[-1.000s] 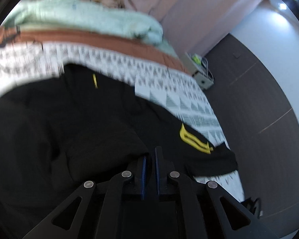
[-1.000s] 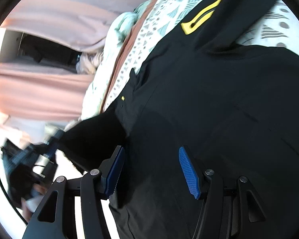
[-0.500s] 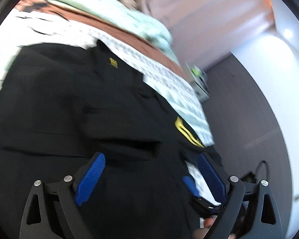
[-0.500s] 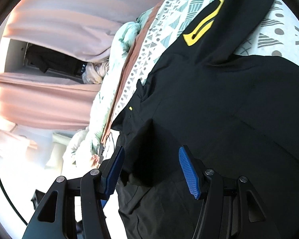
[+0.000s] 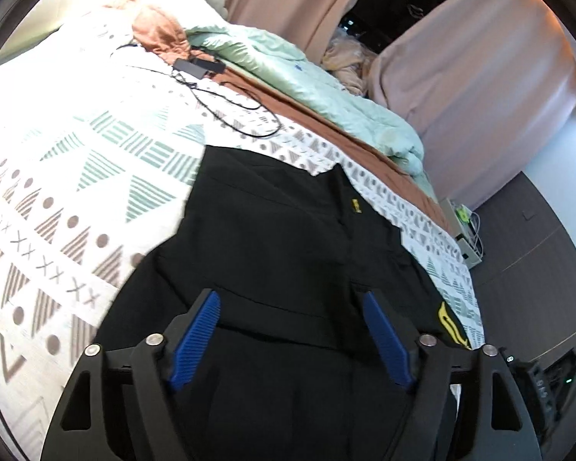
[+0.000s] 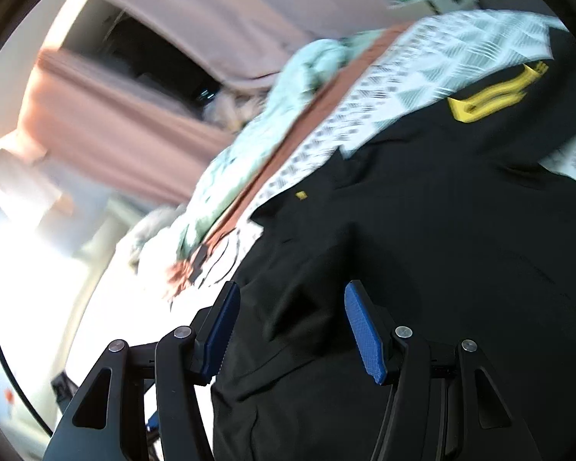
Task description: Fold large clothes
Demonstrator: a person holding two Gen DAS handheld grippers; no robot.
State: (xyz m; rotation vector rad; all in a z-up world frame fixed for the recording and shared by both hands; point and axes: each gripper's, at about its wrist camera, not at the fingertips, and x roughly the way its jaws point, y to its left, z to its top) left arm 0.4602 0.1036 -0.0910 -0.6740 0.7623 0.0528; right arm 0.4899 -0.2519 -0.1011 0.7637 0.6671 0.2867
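A large black garment [image 5: 288,253] with a small yellow label and a yellow stripe mark [image 5: 453,322] lies spread on a patterned white bedspread [image 5: 76,161]. My left gripper [image 5: 288,307] is open and empty, hovering just above the garment's near part. In the right wrist view the same black garment [image 6: 460,238] fills the lower right, with its yellow mark [image 6: 491,96] at the upper right. My right gripper [image 6: 292,299] is open and empty above a folded edge of the cloth.
A mint green duvet [image 5: 326,88] and a rust-brown blanket [image 5: 161,34] lie bunched at the far side of the bed. A black device with a cable [image 5: 199,67] rests on the bedspread. Pink curtains [image 5: 460,57] hang behind. Dark floor [image 5: 537,269] lies to the right.
My left gripper was shut on the black cloth a second ago; it has let go, opened and pulled back. My right gripper stayed open and swung, its view blurred.
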